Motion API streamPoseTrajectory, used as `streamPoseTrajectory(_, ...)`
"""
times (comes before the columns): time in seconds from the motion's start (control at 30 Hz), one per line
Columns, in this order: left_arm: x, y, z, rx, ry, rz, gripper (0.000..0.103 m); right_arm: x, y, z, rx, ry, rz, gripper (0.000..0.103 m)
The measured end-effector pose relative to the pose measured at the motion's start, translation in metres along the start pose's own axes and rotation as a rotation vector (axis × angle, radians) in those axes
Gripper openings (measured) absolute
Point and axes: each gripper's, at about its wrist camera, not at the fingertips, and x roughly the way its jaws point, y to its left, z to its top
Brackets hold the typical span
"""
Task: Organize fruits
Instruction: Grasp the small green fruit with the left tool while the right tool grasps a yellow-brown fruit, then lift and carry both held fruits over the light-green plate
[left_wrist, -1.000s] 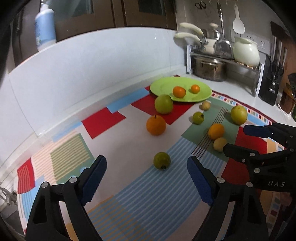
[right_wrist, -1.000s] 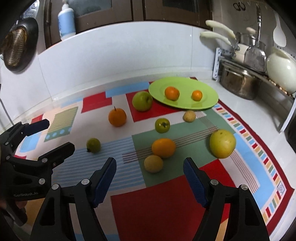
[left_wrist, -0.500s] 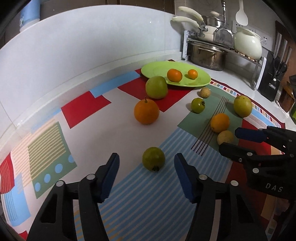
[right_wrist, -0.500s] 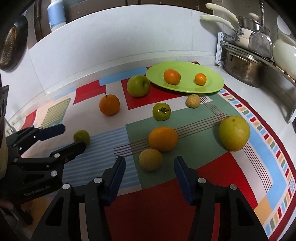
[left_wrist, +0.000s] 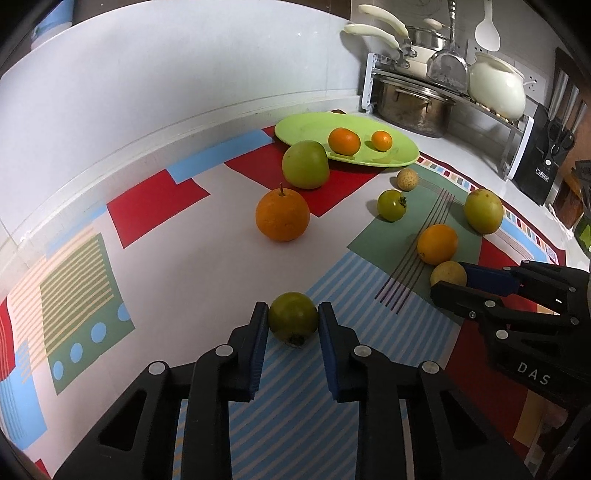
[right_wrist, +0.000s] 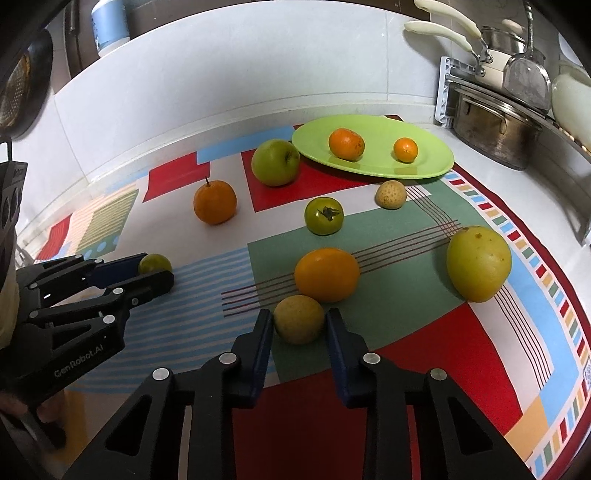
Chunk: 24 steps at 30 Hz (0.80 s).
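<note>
A small green fruit lies on the striped blue patch of the mat. My left gripper is closing on it, blue pads pressed to both its sides; the right wrist view also shows this gripper. A small yellow-brown fruit sits between the pads of my right gripper, whose closing jaws touch it on both sides. A lime-green plate at the back holds two mandarins. Loose on the mat lie a green apple, a stemmed orange, a green tomato-like fruit, an orange, a large yellow-green fruit and a small tan fruit.
A colourful patterned mat covers the counter below a white backsplash. At the back right stands a rack with a steel pot, pans and a white pot. A black knife block is at the far right.
Both grippers dropped lower and forward and closed from wide open onto their fruits: the left on the small green one, the right on the small yellow-brown one.
</note>
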Motion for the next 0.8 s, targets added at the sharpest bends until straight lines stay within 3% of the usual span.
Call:
streamPoseTrajectory(0.33, -0.012, -0.004, 0.002, -0.007, -0.021, 0.000, 0.027, -0.010, 0.001, 0.001, -0.003, -0.024, 0.021, 0.030)
streamPoseTrajectory(0.8, -0.067, -0.023, 0.011, -0.038, -0.117, 0.022, 0.027, -0.059, 0.004, 0.008, -0.045, -0.128, 0.058, 0.030)
